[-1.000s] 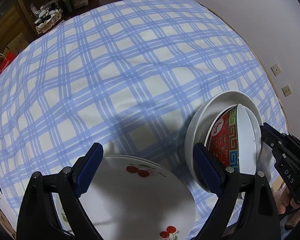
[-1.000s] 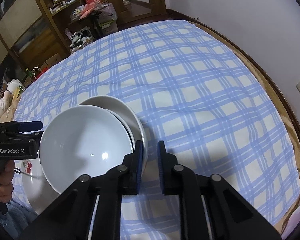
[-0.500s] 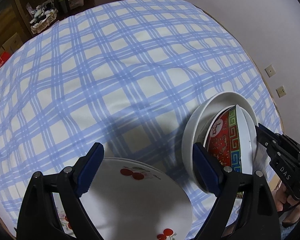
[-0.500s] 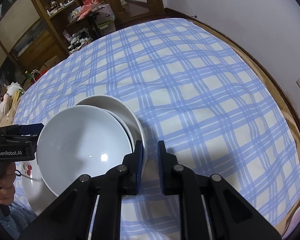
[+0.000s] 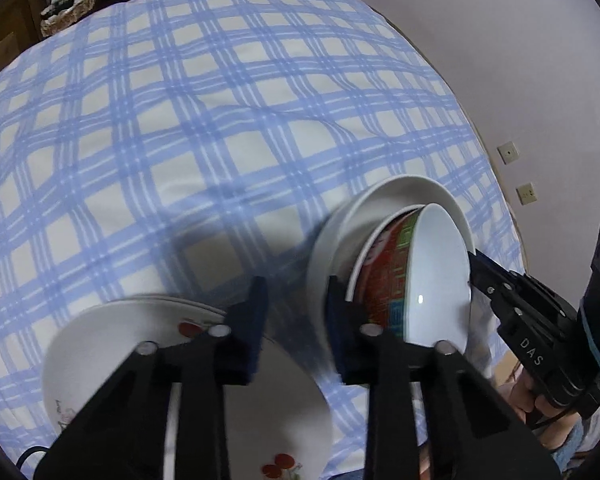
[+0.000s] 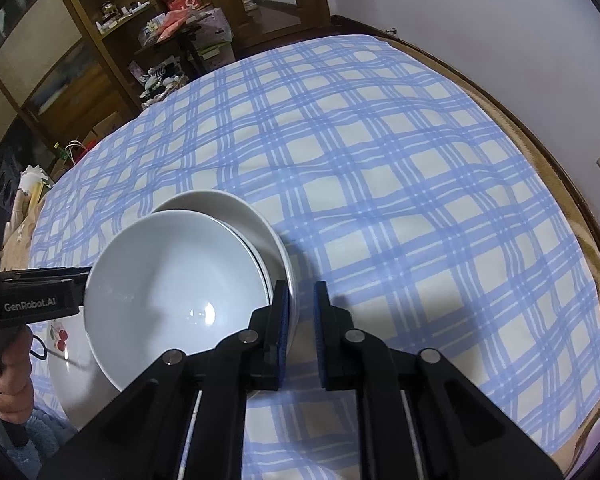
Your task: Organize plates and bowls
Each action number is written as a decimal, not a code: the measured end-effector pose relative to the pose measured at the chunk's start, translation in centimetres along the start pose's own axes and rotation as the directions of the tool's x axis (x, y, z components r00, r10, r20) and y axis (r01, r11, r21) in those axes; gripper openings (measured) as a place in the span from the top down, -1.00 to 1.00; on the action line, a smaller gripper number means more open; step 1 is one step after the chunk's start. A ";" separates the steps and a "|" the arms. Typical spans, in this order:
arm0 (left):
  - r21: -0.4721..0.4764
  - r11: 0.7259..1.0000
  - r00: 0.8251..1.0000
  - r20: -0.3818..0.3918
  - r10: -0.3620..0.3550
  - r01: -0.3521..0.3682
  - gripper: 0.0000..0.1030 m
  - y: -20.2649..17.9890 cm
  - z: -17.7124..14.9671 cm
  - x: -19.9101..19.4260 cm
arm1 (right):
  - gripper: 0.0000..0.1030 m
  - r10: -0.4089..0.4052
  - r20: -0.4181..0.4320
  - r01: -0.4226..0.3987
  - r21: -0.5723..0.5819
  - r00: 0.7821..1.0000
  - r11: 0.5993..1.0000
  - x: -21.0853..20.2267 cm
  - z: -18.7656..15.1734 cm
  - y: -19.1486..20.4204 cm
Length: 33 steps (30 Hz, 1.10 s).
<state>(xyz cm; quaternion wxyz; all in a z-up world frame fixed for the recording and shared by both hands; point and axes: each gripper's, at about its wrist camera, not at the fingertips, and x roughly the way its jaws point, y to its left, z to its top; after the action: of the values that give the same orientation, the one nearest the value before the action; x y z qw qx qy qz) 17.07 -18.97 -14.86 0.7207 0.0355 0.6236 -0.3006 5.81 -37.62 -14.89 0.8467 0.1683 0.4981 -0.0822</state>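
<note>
- The left tongs (image 5: 294,312) had just been closing, their pads hanging above the cherry plate (image 5: 140,360) at lower left with nothing between them.
- The right tongs (image 6: 301,320) pinched the white plate (image 6: 276,240), which carried the patterned bowl (image 6: 172,280), at centre left on the checked bed (image 6: 380,180).

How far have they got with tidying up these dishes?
Done: the white plates sit stacked on the cloth. In hand: the right tool is shut on the rim of the patterned bowl, holding it tilted over those plates. The left tool has just been closing its jaws above the cherry plate, with nothing visibly between them. Left: probably setting the bowl down and dealing with the cherry plate.
</note>
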 end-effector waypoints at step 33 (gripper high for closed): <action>-0.057 0.998 1.000 0.027 0.014 -0.013 0.84 -1.0 -0.3 -0.1 | 0.85 0.002 -0.010 -0.002 0.020 1.000 1.000 0.5 0.0 -0.2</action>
<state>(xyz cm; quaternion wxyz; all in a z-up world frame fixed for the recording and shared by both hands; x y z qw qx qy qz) 16.35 -19.58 -14.52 0.7319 0.0150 0.6218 -0.2783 5.97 -37.78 -15.38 0.8426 0.1776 0.5012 -0.0855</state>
